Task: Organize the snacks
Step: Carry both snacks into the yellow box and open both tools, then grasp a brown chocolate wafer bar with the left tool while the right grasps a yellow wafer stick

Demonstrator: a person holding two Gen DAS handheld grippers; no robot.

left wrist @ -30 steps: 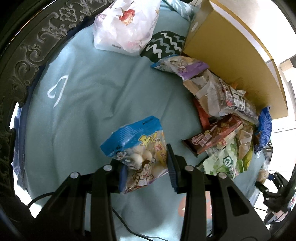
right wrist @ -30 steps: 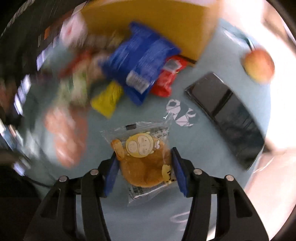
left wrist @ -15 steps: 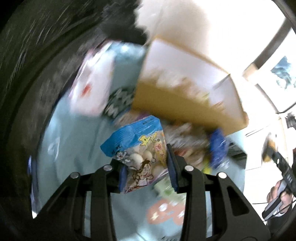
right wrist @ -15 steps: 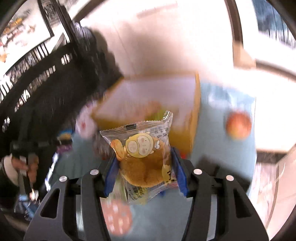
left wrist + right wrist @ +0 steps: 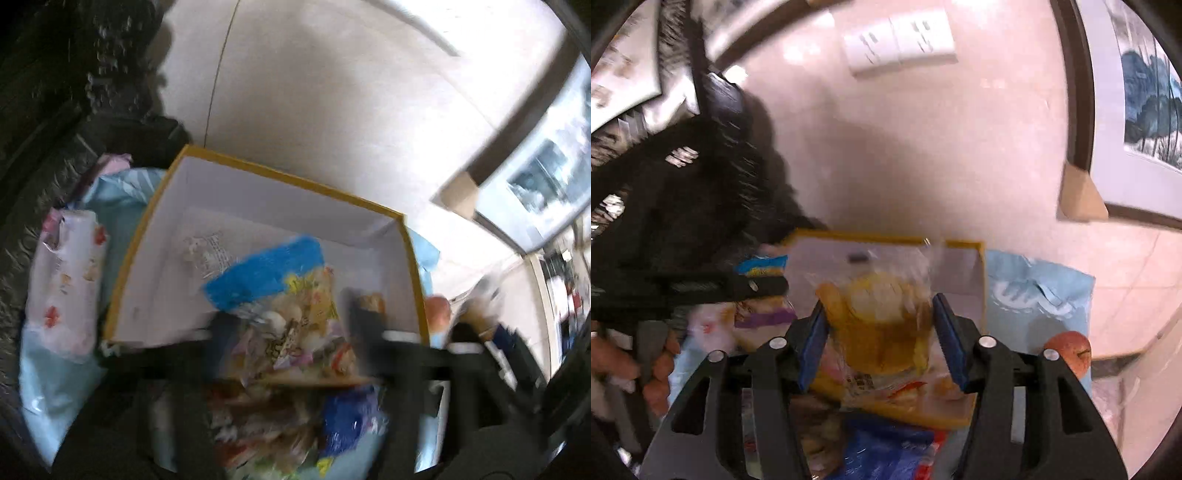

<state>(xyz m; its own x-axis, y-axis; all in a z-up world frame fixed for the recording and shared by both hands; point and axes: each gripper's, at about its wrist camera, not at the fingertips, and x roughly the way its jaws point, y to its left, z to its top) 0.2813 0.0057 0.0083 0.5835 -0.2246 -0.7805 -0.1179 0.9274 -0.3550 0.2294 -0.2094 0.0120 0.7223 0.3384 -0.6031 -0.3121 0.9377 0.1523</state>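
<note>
Nearest in the right wrist view, the right gripper (image 5: 881, 341) has matte black arms with blue pads, and its jaws are opening: a gap shows on each side of the clear cake packet (image 5: 877, 314), a crinkled film wrapper around a round golden cake, which sits between the pads above the box. In the left wrist view the left gripper (image 5: 295, 332) is badly smeared by blur; its dark fingers are spreading wide, and the blue-topped snack bag (image 5: 280, 295), glossy plastic with pale round pieces showing through, sits loose between them over the box's open mouth. Below and in front of both grippers lies a heap of shiny snack packets (image 5: 295, 424), blue, red and yellow, on a pale blue cloth (image 5: 55, 387). Just behind them stands the cardboard box (image 5: 155, 221), rectangular, yellow outside and at the rim, plain white inside, with a small clear packet on its floor. A white floral plastic bag (image 5: 66, 280) lies left of the box, and a round reddish apple (image 5: 1067, 349) rests on the cloth to its right. Beyond is a smooth pale wall.
</note>
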